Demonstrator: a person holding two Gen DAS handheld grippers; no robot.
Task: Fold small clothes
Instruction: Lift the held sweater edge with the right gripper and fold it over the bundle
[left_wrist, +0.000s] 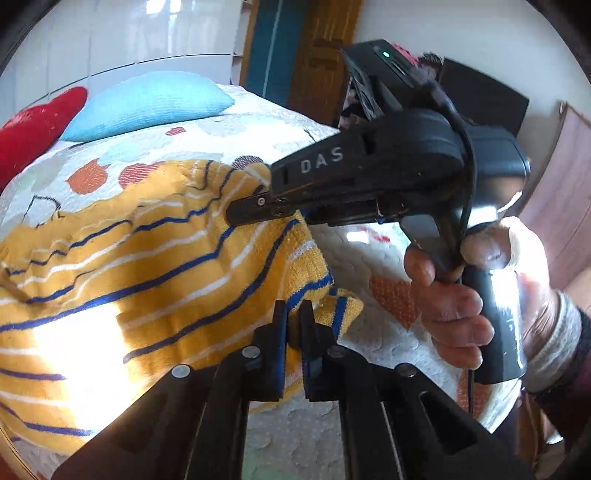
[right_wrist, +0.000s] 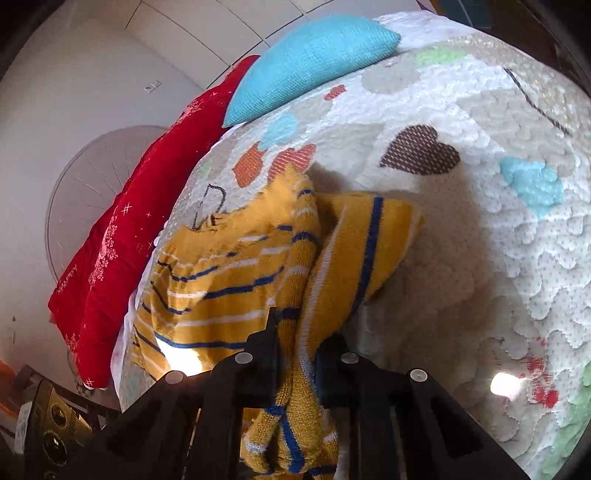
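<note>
A small yellow knit garment with blue and white stripes lies on a quilted bedspread. My left gripper is shut on its near right edge. My right gripper comes in from the right in the left wrist view and pinches the garment's far corner. In the right wrist view the right gripper is shut on a bunched fold of the garment, which hangs down between the fingers.
A blue cushion and a red cushion lie at the head of the bed, near a white wall. The cushions also show in the right wrist view, blue and red. A wooden door stands at right.
</note>
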